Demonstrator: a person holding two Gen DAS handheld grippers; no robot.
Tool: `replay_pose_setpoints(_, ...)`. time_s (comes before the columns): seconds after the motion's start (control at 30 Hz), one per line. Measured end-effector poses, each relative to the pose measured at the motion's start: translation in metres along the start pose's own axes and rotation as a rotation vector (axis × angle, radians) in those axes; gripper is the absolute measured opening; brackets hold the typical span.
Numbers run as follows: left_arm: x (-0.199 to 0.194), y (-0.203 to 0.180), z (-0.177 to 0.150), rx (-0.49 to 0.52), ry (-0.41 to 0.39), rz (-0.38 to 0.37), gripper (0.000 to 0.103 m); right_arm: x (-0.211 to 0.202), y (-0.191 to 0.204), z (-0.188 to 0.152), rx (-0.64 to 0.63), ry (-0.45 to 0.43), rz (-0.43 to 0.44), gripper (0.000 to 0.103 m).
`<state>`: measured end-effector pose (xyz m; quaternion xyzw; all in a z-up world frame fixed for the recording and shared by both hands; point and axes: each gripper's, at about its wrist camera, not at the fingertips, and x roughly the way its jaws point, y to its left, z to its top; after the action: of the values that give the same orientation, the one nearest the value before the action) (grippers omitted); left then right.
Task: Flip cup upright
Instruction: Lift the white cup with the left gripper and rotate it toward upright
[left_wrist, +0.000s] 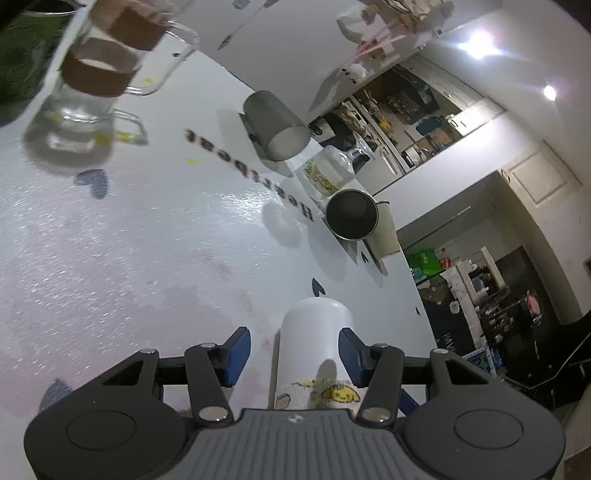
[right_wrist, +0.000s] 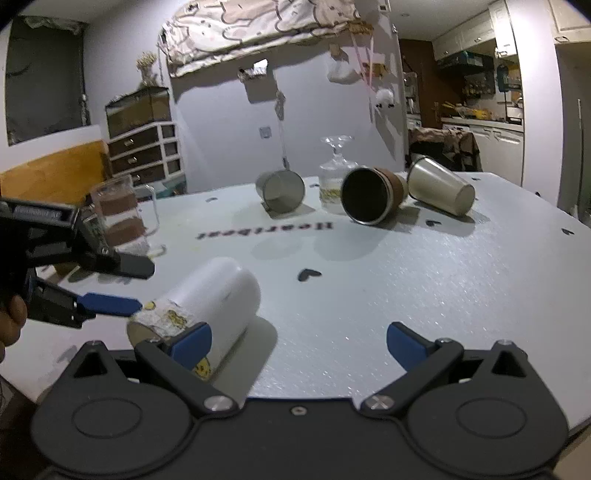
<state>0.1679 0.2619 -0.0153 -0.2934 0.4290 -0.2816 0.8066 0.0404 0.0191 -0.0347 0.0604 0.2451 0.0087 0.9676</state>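
A white cup (right_wrist: 210, 299) with yellow cartoon prints lies on its side on the white table (right_wrist: 406, 273), its mouth toward the near left. In the left wrist view the cup (left_wrist: 314, 347) lies between the open blue-padded fingers of my left gripper (left_wrist: 293, 354); its right pad is against the cup, the left pad is apart. From the right wrist view the left gripper (right_wrist: 125, 288) reaches in from the left at the cup's mouth end. My right gripper (right_wrist: 299, 343) is open and empty, hovering just right of the cup.
A dark-lined cup with a brown band (right_wrist: 369, 199), a steel tumbler (right_wrist: 439, 190) and a steel mug (right_wrist: 282, 192) lie on their sides at the back. An inverted stemmed glass (right_wrist: 336, 181) stands among them. Stacked glass mugs with brown bands (right_wrist: 118, 218) stand at left.
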Motion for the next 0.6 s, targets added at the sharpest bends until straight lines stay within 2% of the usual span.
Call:
replay_pose_setpoints(0.13,0.009,-0.006,-0.001,0.045,0.023,0.004,0.054,0.005,0.005,-0.005,-0.035,0.039,-0.011,0.102)
replay_pose_setpoints(0.37,0.007,-0.013,-0.003,0.123,0.012,0.030,0.054,0.006,0.030,-0.010,-0.100,0.044,0.103,0.102)
replay_pose_setpoints(0.47,0.005,-0.012,-0.003,0.131,0.007,0.031,0.055,0.006,0.033,-0.012,-0.103,0.047,0.122,0.102)
replay_pose_setpoints(0.5,0.004,-0.011,-0.003,0.132,0.002,0.035,0.056,0.007,0.032,-0.011,-0.098,0.049,0.122,0.102)
replay_pose_setpoints(0.6,-0.003,-0.010,-0.001,0.139,-0.031,0.054,0.069,0.004,0.026,-0.010,-0.079,0.037,0.108,0.102)
